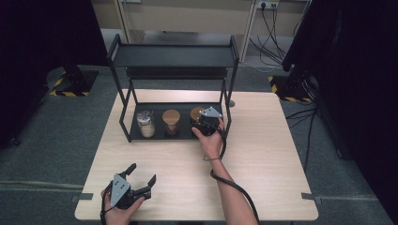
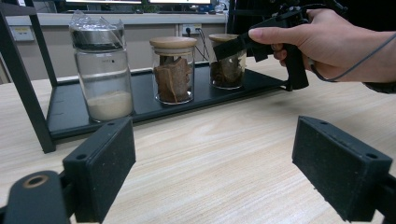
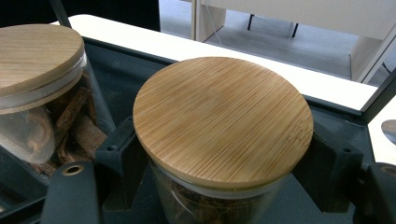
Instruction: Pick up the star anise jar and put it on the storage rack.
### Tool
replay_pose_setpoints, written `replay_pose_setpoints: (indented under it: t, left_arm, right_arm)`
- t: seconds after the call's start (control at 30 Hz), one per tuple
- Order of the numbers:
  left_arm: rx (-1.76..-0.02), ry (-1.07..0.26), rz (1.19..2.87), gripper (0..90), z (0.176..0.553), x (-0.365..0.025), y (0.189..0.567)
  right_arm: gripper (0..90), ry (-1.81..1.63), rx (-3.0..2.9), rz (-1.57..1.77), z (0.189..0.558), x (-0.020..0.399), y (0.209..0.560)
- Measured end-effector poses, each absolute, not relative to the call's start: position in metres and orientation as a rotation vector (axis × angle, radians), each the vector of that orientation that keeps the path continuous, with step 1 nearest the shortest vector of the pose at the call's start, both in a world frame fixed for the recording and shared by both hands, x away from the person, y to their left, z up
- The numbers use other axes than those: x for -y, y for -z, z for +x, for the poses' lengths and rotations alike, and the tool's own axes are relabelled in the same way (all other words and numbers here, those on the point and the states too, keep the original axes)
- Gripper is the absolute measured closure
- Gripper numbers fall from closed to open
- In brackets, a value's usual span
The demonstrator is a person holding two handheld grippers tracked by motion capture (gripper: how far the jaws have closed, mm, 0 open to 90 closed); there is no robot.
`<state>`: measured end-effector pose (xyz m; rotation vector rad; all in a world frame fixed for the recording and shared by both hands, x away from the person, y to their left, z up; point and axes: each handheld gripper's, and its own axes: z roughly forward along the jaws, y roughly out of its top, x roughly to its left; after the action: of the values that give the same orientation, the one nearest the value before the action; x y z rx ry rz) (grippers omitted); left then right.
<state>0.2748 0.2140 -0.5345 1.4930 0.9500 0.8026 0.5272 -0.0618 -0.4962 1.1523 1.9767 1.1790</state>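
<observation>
On the lower tray of the black rack (image 1: 133, 136), three jars stand in a row. The right hand-held gripper (image 1: 205, 123) is closed on the rightmost one, the bamboo-lidded jar (image 3: 223, 122), its two black jaws pressed against the glass just under the lid on either side. The jar rests on the tray near the rack's right post, just beside the middle jar (image 1: 171, 122) of brown pieces. At the left end stands the foil-topped jar (image 1: 146, 123), partly filled with pale powder. The left hand-held gripper (image 1: 140, 175) hovers low over the near left part of the tabletop (image 1: 263, 159), jaws spread wide with nothing between them, well apart from the rack.
</observation>
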Motion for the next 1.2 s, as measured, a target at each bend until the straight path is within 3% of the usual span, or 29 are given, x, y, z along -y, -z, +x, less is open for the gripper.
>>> replay_pose_setpoints:
  t: [0.33,0.63,1.2]
  left_arm:
    - [-0.950,-0.802,1.495,12.9,0.275,-0.214,0.534]
    - [-0.948,-0.804,1.495,12.9,0.275,-0.214,0.534]
    - [-0.947,-0.807,1.496,12.9,0.275,-0.213,0.534]
  right_arm:
    - [24.7,-1.182,-1.983,1.150,0.527,0.062,0.496]
    - [11.7,-1.160,-1.998,1.158,0.526,0.061,0.493]
    - [5.9,-1.168,-2.015,1.149,0.517,0.064,0.490]
